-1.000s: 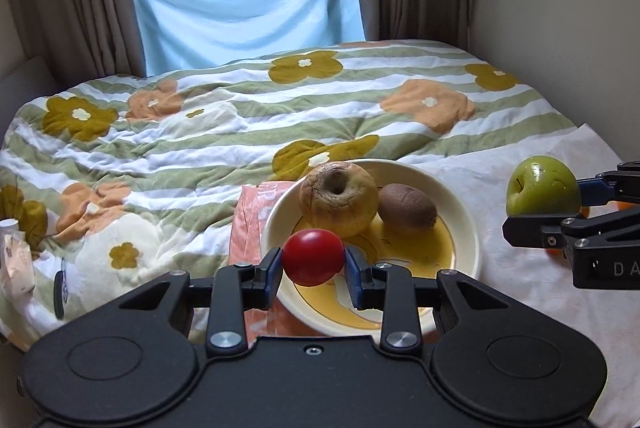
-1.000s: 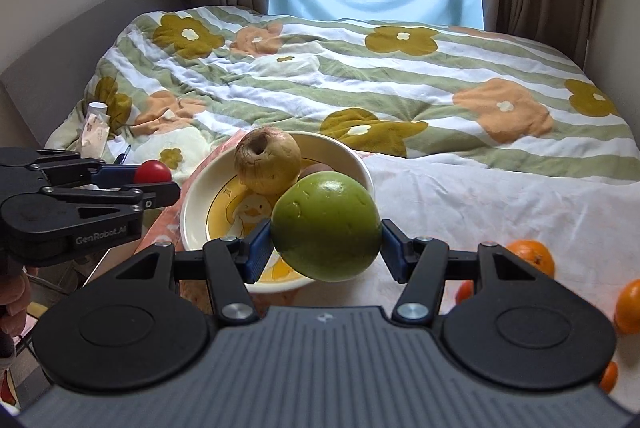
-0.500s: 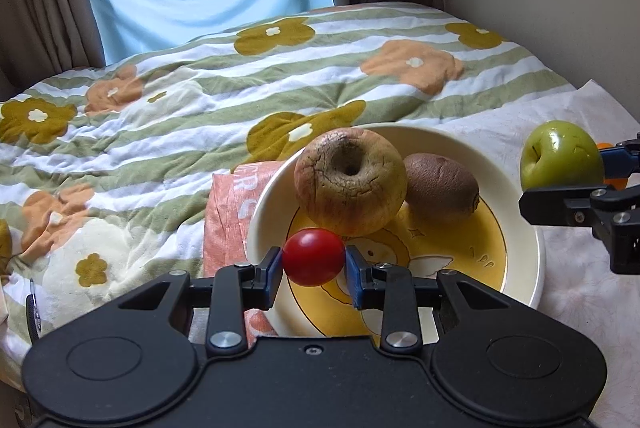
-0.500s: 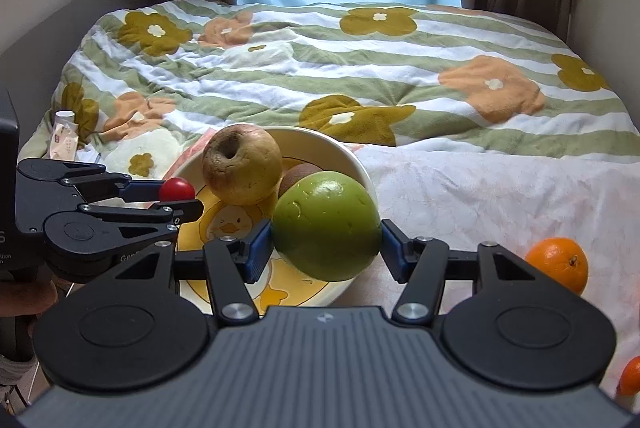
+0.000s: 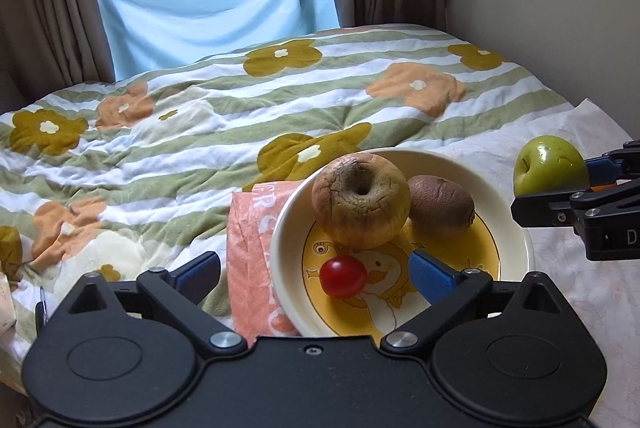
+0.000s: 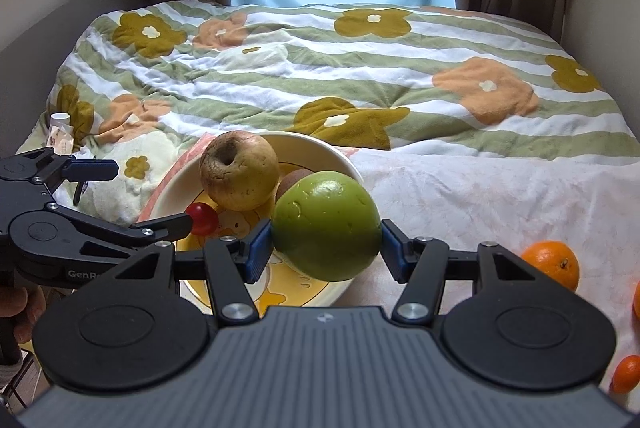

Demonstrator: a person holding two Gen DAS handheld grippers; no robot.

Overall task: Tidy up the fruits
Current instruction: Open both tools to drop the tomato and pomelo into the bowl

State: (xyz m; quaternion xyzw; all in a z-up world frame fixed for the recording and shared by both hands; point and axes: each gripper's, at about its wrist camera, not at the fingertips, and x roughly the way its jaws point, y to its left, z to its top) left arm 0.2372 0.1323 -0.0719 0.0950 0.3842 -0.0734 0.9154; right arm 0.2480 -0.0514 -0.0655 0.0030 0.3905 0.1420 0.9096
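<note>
A cream bowl [image 5: 508, 224] with a yellow duck print sits on the bed. It holds a wrinkled brownish apple [image 5: 361, 205], a kiwi [image 5: 440, 206] and a small red tomato [image 5: 343, 276]. My left gripper [image 5: 314, 270] is open over the bowl's near edge, with the tomato lying free between its fingers. My right gripper [image 6: 326, 244] is shut on a green apple [image 6: 326, 226] and holds it above the bowl's right rim [image 6: 344, 160]. The green apple also shows in the left wrist view [image 5: 550, 170], at the right.
An orange-pink cloth [image 5: 250, 252] lies under the bowl's left side. Several oranges [image 6: 554, 264] lie on a white sheet [image 6: 500, 196] to the right. The flowered quilt [image 5: 200, 132] covers the bed. A wall [image 5: 560, 8] is on the right.
My left gripper has opened and let go of the tomato, which now rests in the bowl. My right gripper, with the green apple, has moved closer to the bowl.
</note>
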